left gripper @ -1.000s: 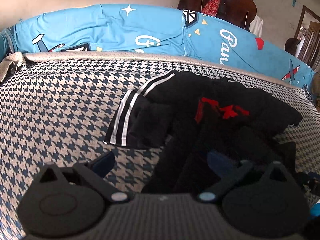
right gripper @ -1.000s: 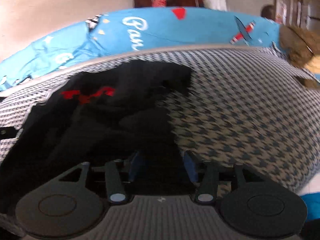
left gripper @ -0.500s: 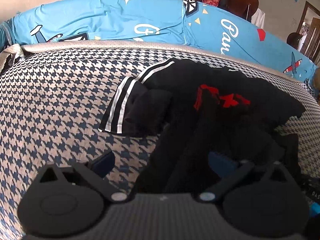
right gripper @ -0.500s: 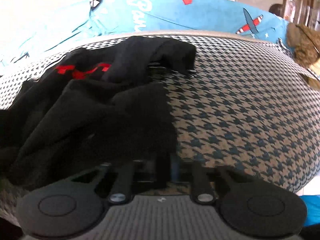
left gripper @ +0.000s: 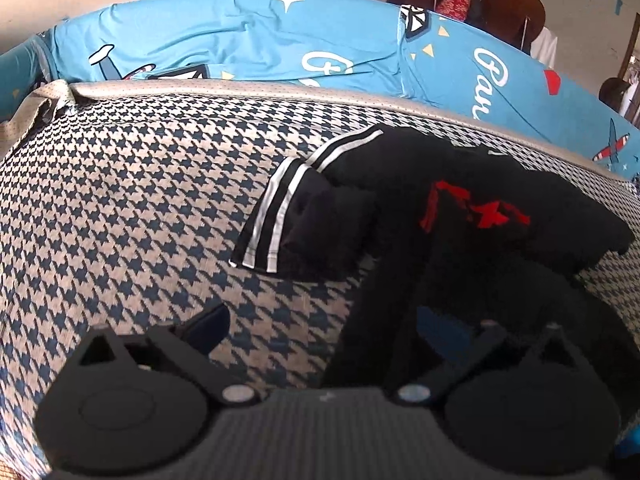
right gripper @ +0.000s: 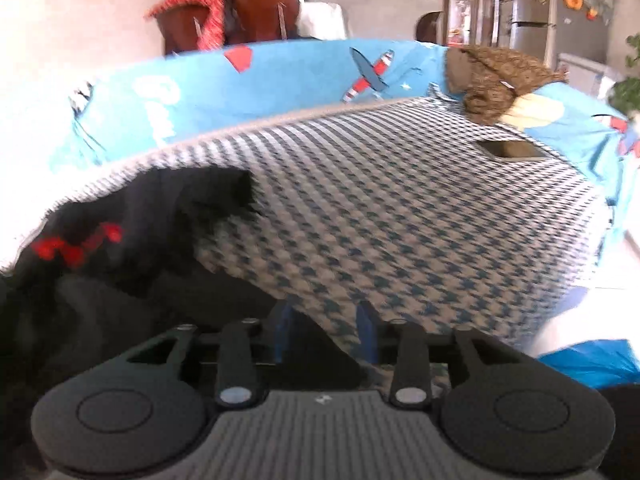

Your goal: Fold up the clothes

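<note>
Both grippers are seen from behind, low over a houndstooth-patterned cushion point(left gripper: 132, 200). On the left gripper point(left gripper: 324, 328) the jaws are held wide apart: the left finger is poised over bare houndstooth, while the right finger is set against the near left part of a crumpled black garment point(left gripper: 472, 240), and nothing is clamped between them. On the right gripper point(right gripper: 325, 330) the jaws have just been opening and are now parted; a dark edge of the same garment point(right gripper: 132, 240) runs up to its left finger, and whether any cloth lies in the gap cannot be told. The garment is bunched on the cushion, with red print at its middle and a white-striped cuff point(left gripper: 272, 224) flung out to its far left. Behind the cushion a blue printed sheet point(left gripper: 240, 40) is draped. A brown patterned bundle point(right gripper: 496, 76) lies at the far right corner.
</note>
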`<state>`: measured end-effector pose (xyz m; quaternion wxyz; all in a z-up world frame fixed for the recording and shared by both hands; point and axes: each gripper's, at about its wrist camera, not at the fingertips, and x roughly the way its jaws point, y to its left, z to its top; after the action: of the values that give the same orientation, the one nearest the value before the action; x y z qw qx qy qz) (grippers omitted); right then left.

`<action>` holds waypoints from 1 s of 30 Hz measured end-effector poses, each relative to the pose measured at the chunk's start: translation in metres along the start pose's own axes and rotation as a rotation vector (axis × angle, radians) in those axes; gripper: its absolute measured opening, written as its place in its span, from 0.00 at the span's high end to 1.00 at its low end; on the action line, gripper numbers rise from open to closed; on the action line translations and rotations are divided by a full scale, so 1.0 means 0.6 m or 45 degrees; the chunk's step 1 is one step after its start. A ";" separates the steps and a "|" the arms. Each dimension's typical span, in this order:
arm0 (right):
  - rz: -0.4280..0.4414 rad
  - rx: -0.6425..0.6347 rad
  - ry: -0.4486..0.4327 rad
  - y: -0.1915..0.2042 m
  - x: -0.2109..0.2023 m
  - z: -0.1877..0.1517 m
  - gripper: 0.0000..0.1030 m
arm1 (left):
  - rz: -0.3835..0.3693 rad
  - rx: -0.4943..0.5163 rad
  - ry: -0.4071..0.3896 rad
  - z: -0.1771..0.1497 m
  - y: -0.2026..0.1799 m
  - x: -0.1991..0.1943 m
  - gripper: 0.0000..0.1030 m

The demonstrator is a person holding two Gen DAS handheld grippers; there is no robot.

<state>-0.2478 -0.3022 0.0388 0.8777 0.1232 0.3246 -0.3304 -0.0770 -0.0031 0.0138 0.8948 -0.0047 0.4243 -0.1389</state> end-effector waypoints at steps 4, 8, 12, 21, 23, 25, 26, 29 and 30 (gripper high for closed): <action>0.223 0.028 0.021 -0.004 0.017 0.035 0.62 | -0.020 -0.007 -0.009 0.013 -0.007 0.000 0.00; 0.388 0.093 0.092 -0.005 0.050 0.070 0.61 | -0.025 -0.032 0.002 0.031 -0.007 0.008 0.00; 0.455 0.132 0.110 0.007 0.079 0.102 0.60 | -0.051 -0.090 0.012 0.050 -0.001 0.020 0.00; 0.564 0.284 0.202 0.012 0.155 0.143 0.48 | 0.004 0.001 -0.012 0.104 -0.020 0.053 0.00; 0.551 0.327 0.221 0.012 0.173 0.150 0.45 | 0.005 0.007 -0.025 0.115 -0.025 0.060 0.00; 0.559 0.431 0.297 0.006 0.202 0.153 0.44 | 0.009 0.010 -0.037 0.126 -0.030 0.070 0.00; 0.570 0.485 0.326 0.004 0.217 0.153 0.44 | 0.014 0.013 -0.043 0.131 -0.033 0.075 0.00; 0.603 0.613 0.389 0.000 0.254 0.156 0.44 | 0.019 0.024 -0.057 0.142 -0.038 0.090 0.00; 0.613 0.628 0.389 0.003 0.262 0.159 0.44 | 0.019 0.021 -0.056 0.145 -0.039 0.094 0.00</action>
<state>-0.1105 -0.4207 0.0084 0.8156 0.4516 0.3242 -0.1606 0.0173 -0.0494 0.0300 0.9050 0.0028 0.4033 -0.1357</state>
